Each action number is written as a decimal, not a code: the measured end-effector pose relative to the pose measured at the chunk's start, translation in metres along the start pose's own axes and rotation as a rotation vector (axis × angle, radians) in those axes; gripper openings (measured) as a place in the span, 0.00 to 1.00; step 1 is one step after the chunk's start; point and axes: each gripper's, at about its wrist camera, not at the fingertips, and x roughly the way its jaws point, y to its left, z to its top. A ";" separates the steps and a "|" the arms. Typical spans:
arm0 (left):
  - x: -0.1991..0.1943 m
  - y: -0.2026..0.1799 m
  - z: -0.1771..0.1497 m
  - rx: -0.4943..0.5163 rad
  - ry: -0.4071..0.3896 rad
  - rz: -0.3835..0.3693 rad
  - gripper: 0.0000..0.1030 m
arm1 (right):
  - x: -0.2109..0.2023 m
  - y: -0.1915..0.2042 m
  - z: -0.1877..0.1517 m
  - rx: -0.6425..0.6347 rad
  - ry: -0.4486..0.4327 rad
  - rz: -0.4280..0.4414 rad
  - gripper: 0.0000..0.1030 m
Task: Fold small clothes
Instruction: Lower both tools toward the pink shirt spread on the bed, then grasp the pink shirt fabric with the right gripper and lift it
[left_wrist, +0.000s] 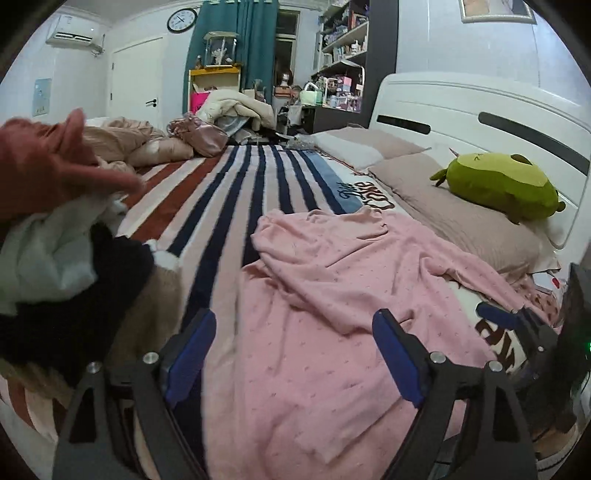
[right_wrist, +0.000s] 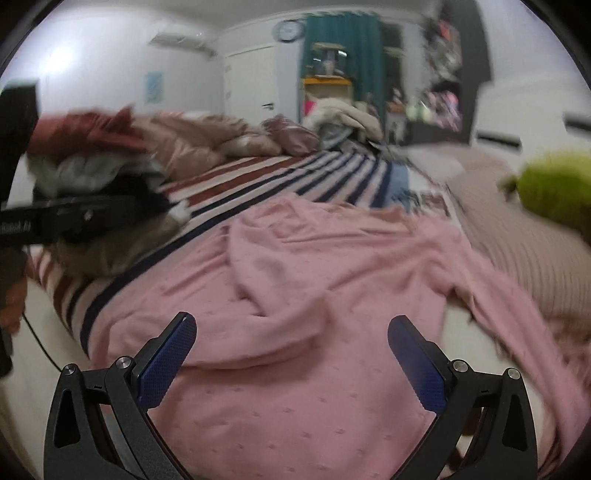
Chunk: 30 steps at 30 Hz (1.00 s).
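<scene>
A pink dotted garment lies rumpled on the striped bedspread, its sleeve trailing right toward the pillows. My left gripper hovers over its near left part, jaws wide open, nothing between the blue pads. In the right wrist view the same pink garment fills the foreground, and my right gripper stands open above its near hem, holding nothing. A blue finger of the right gripper shows at the right edge of the left wrist view. The left gripper's black body shows at the left of the right wrist view.
A pile of clothes in rust, white and black sits at the left of the bed. A green plush toy rests on the pillows by the white headboard. Crumpled bedding lies at the far end.
</scene>
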 end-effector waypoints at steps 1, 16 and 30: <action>-0.002 0.004 -0.002 0.003 -0.003 0.009 0.82 | -0.001 0.012 0.001 -0.043 -0.013 -0.006 1.00; -0.008 0.046 -0.039 -0.060 -0.022 -0.005 0.82 | 0.061 0.073 -0.010 0.022 0.197 0.233 0.81; -0.005 0.048 -0.036 -0.074 -0.032 -0.013 0.83 | 0.058 0.091 -0.015 -0.124 0.203 0.095 0.30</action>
